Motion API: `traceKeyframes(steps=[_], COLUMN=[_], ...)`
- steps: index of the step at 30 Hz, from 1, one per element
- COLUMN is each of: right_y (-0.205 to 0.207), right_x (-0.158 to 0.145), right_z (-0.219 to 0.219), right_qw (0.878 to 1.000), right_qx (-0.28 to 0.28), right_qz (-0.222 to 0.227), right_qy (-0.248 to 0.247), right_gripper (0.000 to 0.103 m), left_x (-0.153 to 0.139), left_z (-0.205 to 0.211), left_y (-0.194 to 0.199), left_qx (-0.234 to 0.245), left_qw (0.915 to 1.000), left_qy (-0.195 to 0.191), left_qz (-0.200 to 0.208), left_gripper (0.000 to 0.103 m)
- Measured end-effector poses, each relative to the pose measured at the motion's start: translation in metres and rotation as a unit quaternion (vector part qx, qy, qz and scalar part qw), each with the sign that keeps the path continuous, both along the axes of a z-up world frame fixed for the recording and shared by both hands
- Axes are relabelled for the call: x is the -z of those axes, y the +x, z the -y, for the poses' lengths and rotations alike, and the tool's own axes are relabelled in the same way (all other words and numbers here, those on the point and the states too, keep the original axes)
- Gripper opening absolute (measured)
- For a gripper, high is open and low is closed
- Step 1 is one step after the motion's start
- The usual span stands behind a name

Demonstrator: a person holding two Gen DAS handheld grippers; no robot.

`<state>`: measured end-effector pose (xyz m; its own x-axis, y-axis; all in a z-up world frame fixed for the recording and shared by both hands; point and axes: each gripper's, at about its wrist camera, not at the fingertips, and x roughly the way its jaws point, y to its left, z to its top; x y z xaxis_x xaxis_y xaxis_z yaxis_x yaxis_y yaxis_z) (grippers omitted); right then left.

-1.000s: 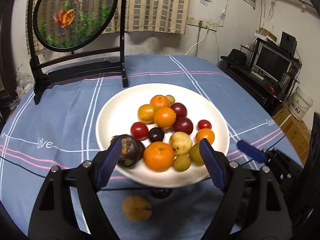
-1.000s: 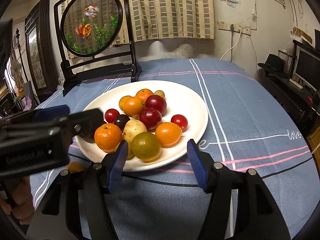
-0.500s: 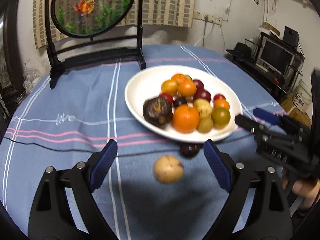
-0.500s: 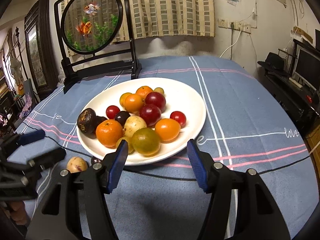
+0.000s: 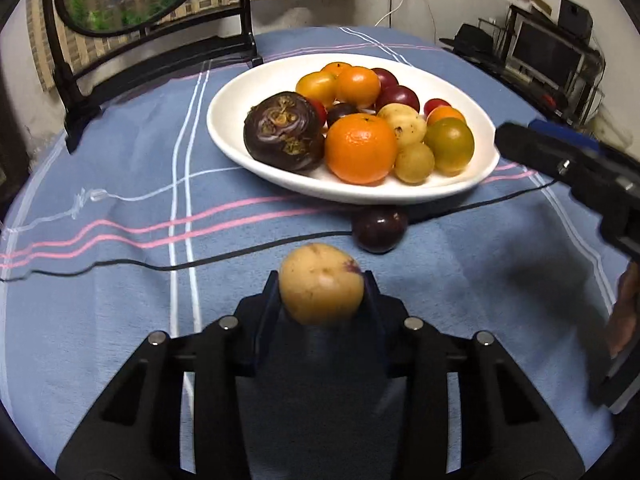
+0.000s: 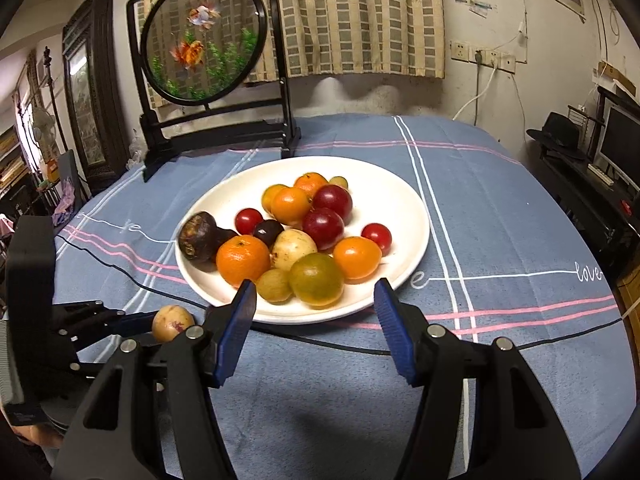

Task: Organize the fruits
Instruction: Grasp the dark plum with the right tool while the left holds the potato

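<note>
A white plate holds several fruits: oranges, red plums, cherry tomatoes, a green tomato and a dark purple fruit. My left gripper is shut on a yellow-tan fruit, just above the cloth in front of the plate; it also shows in the right wrist view. A dark plum lies on the cloth against the plate's near rim. My right gripper is open and empty, just in front of the plate's near edge.
A round fish-painted screen on a black stand stands behind the plate. A black cable crosses the blue cloth. A desk with a monitor is off the table's right side.
My left gripper has moved down and forward and closed on the yellow-tan fruit that lay on the cloth. The right gripper has barely moved.
</note>
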<state>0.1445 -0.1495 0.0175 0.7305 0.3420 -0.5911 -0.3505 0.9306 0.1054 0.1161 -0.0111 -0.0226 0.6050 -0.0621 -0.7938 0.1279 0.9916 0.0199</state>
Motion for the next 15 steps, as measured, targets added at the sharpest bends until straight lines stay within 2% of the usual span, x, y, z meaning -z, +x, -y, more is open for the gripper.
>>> traceKeyframes(steps=[2, 5, 11, 15], right_y=[-0.006, -0.010, -0.010, -0.011], right_x=[-0.006, -0.007, 0.011, 0.023], right_z=[0.000, -0.006, -0.031, -0.040], right_qw=[0.999, 0.997, 0.994, 0.994], right_qx=[-0.020, -0.062, -0.091, -0.079], right_qz=[0.003, -0.023, -0.067, -0.072], right_qy=[0.025, 0.048, 0.008, -0.011], right_gripper=[0.061, 0.061, 0.061, 0.061], left_x=[-0.003, -0.014, -0.020, -0.021], left_z=[-0.002, -0.011, -0.036, -0.044], left_y=[-0.002, -0.003, 0.001, 0.000], left_qx=[-0.004, -0.026, -0.065, -0.077], left_qw=[1.0000, 0.9995, 0.9976, 0.9969], left_qy=[0.000, 0.001, 0.006, 0.006], left_qz=[0.003, 0.020, 0.022, 0.019], left_gripper=[0.041, 0.041, 0.041, 0.041])
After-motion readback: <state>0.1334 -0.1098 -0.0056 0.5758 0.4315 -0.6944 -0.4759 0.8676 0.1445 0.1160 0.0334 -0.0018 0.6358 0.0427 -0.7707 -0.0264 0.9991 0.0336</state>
